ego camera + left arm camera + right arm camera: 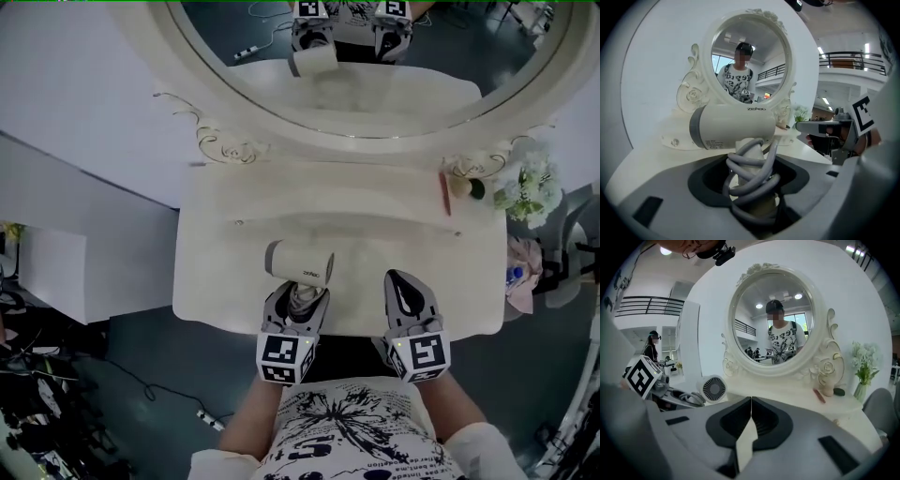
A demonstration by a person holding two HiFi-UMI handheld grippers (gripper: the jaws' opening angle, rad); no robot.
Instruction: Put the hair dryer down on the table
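Note:
A cream hair dryer [300, 262] with a grey band sits just over the front of the white dressing table [375, 234], barrel lying crosswise. My left gripper [300, 302] is shut on its handle, which has the grey cord [754, 176] coiled round it. In the left gripper view the hair dryer's barrel [733, 126] stands above the jaws. Whether it touches the tabletop I cannot tell. My right gripper [405, 292] hovers at the table's front edge to the right, shut with nothing in it [751, 401]. From that side the hair dryer's rear grille [714, 388] shows.
A large round mirror [375, 75] in an ornate frame rises at the back of the table. A red stick [444, 192], a small cream vase [460, 184] and a dark green object [477, 188] lie at the back right. White flowers [530, 187] stand beyond the right edge.

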